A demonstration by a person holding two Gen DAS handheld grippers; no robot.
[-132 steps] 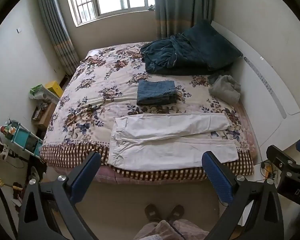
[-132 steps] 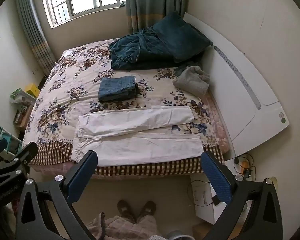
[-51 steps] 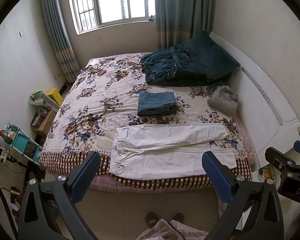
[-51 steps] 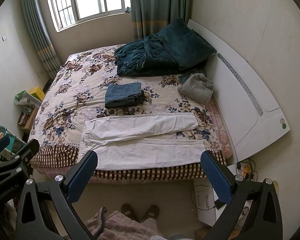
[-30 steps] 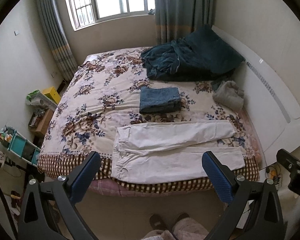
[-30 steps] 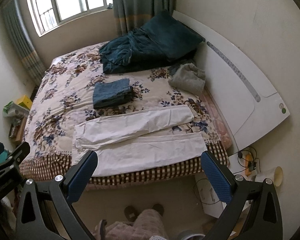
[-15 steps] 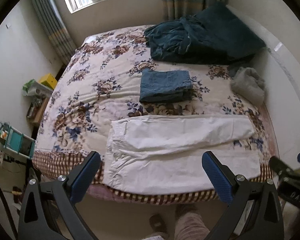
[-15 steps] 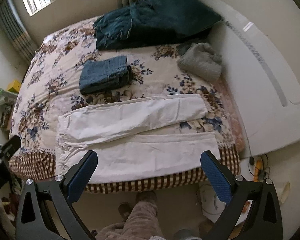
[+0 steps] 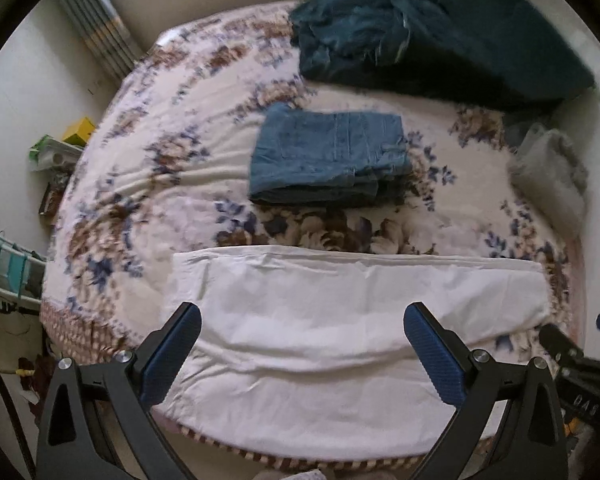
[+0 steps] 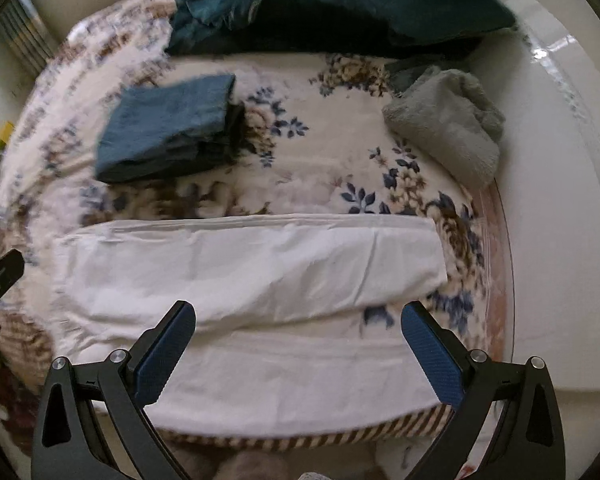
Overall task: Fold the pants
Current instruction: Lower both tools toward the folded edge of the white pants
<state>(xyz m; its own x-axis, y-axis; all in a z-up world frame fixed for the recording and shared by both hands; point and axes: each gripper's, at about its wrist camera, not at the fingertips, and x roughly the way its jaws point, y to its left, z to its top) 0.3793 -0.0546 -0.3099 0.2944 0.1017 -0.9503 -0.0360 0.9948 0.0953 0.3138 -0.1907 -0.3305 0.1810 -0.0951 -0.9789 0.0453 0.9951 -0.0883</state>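
White pants (image 9: 320, 320) (image 10: 260, 280) lie flat along the near edge of the floral bed (image 9: 172, 148) (image 10: 300, 160), waist to the left, both legs running right, the far leg angled over the near one. My left gripper (image 9: 302, 354) hovers open above the waist half. My right gripper (image 10: 298, 354) hovers open above the leg half, near the cuffs. Nothing is held between either pair of blue pads. Part of the right gripper's body shows at the right edge of the left wrist view.
Folded blue jeans (image 9: 328, 156) (image 10: 168, 128) sit just beyond the pants. A dark teal blanket and pillow (image 9: 432, 28) (image 10: 332, 4) lie at the head, a grey towel (image 10: 448, 136) by the white headboard (image 10: 560, 200). Shelves and clutter (image 9: 16, 268) stand left of the bed.
Both grippers have moved forward and down toward the bed. The white pants now fill the lower part of each view. Both stay open; the pants have not moved.
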